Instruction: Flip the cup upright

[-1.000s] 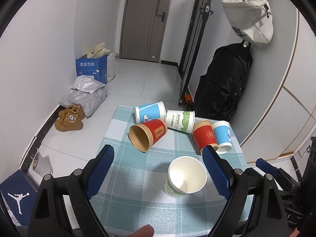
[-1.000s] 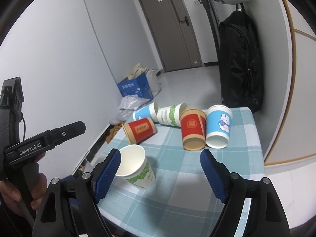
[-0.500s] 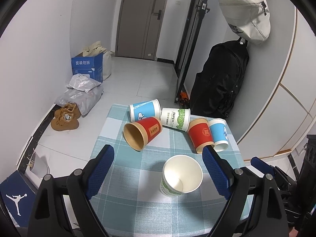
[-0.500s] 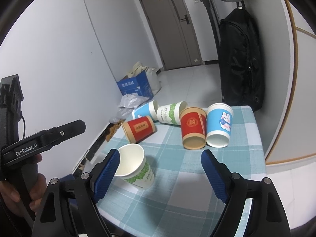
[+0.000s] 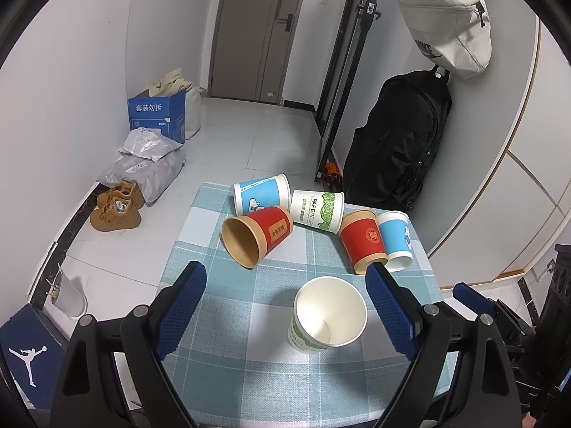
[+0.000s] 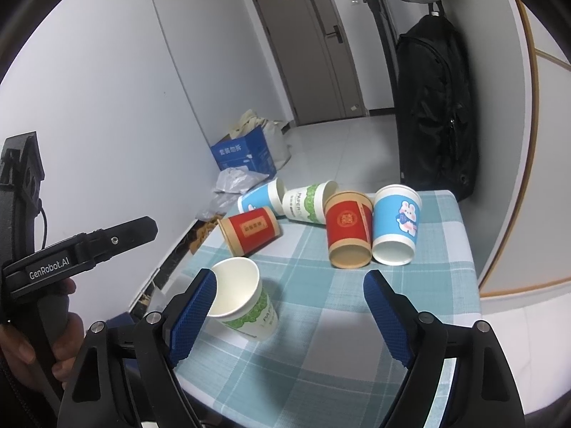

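A white-and-green paper cup [image 5: 328, 315] stands upright near the table's front; it also shows in the right wrist view [image 6: 244, 303]. Several cups lie on their sides behind it: a red one [image 5: 257, 235], a blue one [image 5: 260, 192], a white-green one [image 5: 317, 210], a second red one [image 5: 364, 240] and a second blue one [image 5: 396, 240]. My left gripper [image 5: 285, 285] is open and empty, held above the upright cup. My right gripper [image 6: 289, 299] is open and empty, with the upright cup just beside its left finger [image 6: 192, 317].
The small table has a teal checked cloth [image 5: 249, 356]. A black backpack [image 5: 396, 142] leans at the wall beyond the table's right. A blue box [image 5: 157, 117], bags and brown shoes [image 5: 117, 207] lie on the floor at left. The left gripper's handle [image 6: 71, 253] shows in the right wrist view.
My left gripper has drawn back and up a little, so the cups sit lower and smaller in its view. The right gripper has barely moved. No cup has moved.
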Action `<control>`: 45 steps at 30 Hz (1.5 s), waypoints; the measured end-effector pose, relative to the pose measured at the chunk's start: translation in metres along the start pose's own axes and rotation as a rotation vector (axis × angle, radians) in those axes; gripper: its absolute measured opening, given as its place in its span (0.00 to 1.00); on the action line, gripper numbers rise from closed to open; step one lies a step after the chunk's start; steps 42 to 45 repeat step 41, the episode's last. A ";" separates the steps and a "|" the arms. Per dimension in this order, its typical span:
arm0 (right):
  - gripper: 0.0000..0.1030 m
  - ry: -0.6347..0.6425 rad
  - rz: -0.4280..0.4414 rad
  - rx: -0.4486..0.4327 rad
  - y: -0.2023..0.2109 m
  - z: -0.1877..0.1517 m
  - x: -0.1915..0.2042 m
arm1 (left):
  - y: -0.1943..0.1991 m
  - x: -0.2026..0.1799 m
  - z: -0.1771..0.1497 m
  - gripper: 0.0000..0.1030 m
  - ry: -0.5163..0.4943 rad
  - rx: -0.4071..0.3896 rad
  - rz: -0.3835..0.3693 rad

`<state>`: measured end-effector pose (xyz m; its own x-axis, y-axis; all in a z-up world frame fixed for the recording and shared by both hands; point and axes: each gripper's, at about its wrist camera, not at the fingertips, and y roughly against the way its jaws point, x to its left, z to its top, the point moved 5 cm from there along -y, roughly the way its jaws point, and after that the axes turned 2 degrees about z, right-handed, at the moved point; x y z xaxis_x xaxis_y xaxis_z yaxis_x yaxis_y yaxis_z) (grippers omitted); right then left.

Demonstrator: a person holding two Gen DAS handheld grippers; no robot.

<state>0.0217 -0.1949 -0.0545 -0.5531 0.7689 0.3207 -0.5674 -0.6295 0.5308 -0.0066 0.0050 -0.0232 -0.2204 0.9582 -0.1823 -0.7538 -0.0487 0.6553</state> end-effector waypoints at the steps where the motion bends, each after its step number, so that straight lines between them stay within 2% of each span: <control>1: 0.82 0.000 0.001 0.000 0.000 0.000 0.000 | 0.000 0.000 0.000 0.85 0.001 -0.002 -0.001; 23: 0.83 0.000 -0.006 0.011 -0.001 -0.001 0.000 | -0.001 0.000 -0.002 0.85 -0.013 0.004 0.009; 45: 0.83 -0.034 -0.017 0.054 -0.009 -0.005 -0.005 | 0.003 0.004 0.003 0.85 -0.018 -0.033 0.040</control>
